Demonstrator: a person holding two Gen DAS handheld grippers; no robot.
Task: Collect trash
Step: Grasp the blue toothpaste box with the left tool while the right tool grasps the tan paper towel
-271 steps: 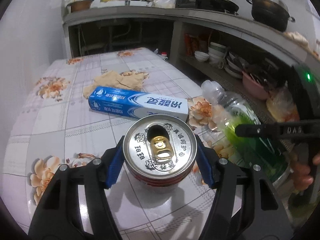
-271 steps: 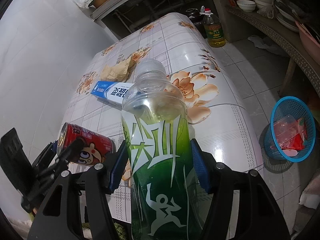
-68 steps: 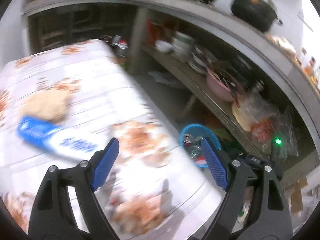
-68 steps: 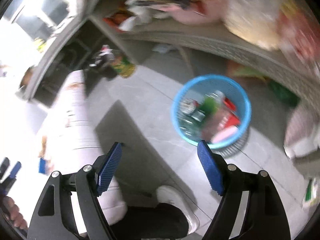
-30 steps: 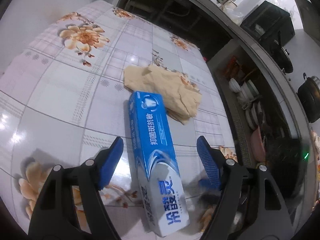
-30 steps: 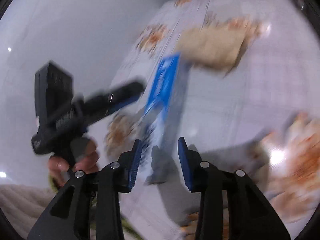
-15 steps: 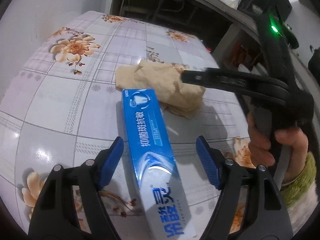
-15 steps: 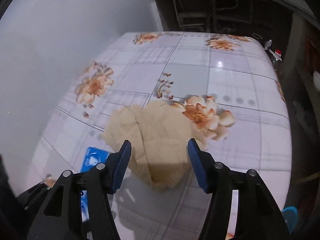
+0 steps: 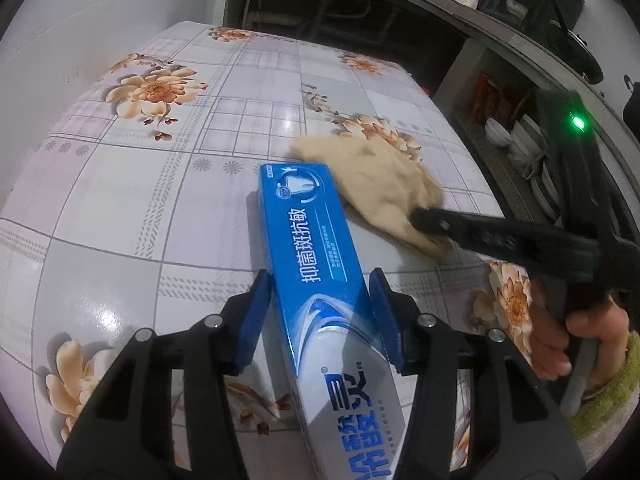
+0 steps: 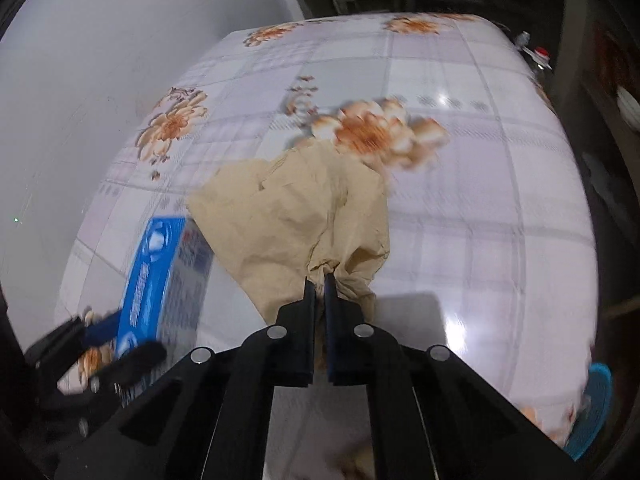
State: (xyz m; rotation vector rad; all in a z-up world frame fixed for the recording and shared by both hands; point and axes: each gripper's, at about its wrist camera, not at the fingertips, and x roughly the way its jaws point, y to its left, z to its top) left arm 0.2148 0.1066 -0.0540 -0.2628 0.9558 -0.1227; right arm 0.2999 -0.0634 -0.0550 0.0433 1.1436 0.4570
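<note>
Two pieces of trash are being picked up at once. At centre frame in the left wrist view, the blue toothpaste box (image 9: 320, 256) is lying flat and long on the floral surface (image 9: 132, 208), and the left gripper (image 9: 320, 312) is closing its jaws around it, pads just beside its sides. Right of it, the right gripper (image 10: 319, 280) is pinching the crumpled tan paper (image 10: 296, 216), jaws pressed together. Next, probably: finishing the squeeze, then lifting both toward the blue basket (image 10: 598, 412) at lower right.
</note>
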